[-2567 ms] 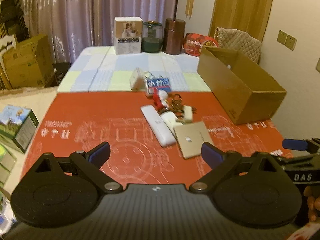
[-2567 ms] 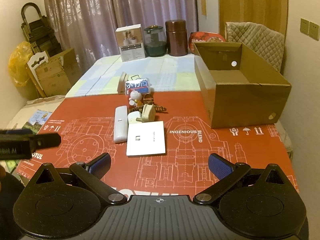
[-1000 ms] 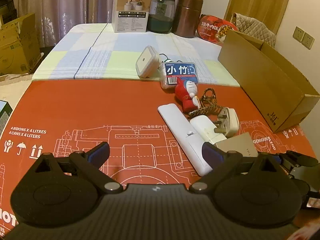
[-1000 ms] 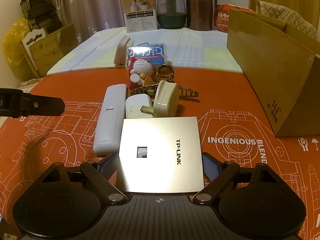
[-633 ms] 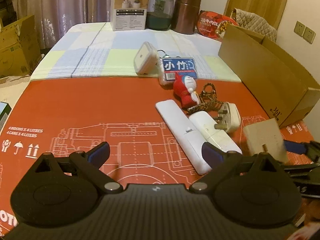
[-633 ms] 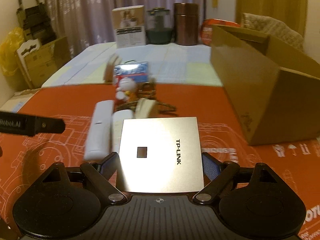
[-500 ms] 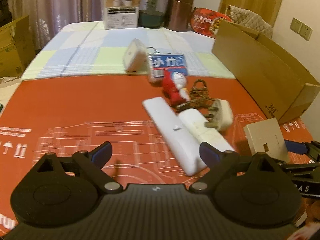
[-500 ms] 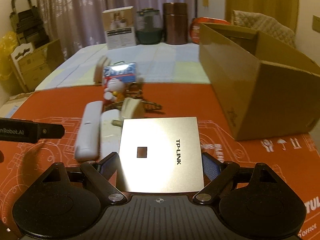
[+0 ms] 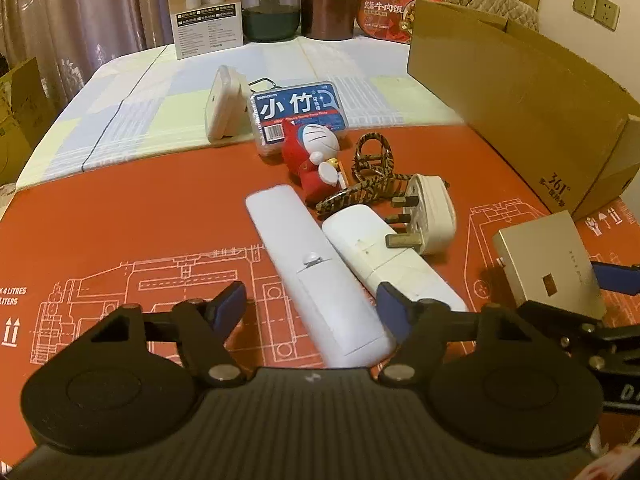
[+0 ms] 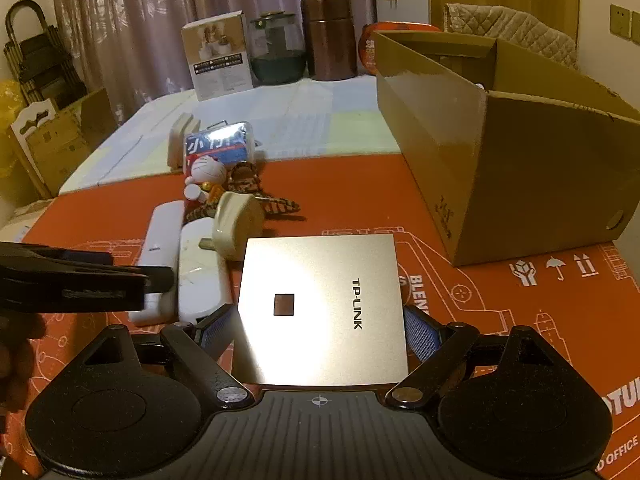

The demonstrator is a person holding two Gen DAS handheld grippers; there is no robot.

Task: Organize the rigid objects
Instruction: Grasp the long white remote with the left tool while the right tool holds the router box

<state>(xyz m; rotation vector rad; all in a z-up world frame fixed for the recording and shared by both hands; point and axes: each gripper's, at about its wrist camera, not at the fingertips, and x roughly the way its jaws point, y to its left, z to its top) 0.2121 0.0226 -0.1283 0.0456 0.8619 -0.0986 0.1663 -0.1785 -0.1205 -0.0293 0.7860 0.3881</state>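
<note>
Between the right gripper's (image 10: 320, 330) pads sat the gold TP-LINK panel (image 10: 320, 308), pinched at both edges — a second earlier flat on the red mat (image 10: 520, 320), now lifted clear, cardboard box (image 10: 500, 168) ahead. First item was likely box-bound. Left gripper (image 9: 310, 306) hung wide open, empty, over the white remote (image 9: 312, 272).

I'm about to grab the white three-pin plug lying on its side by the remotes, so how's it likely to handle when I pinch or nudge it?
The white plug looks like hard moulded plastic, so probably stiff. Its rounded body lies on its side, with prongs pointing toward the short white remote, so a nudge may rock or spin it. The smooth shell could slip in the left gripper.
</note>
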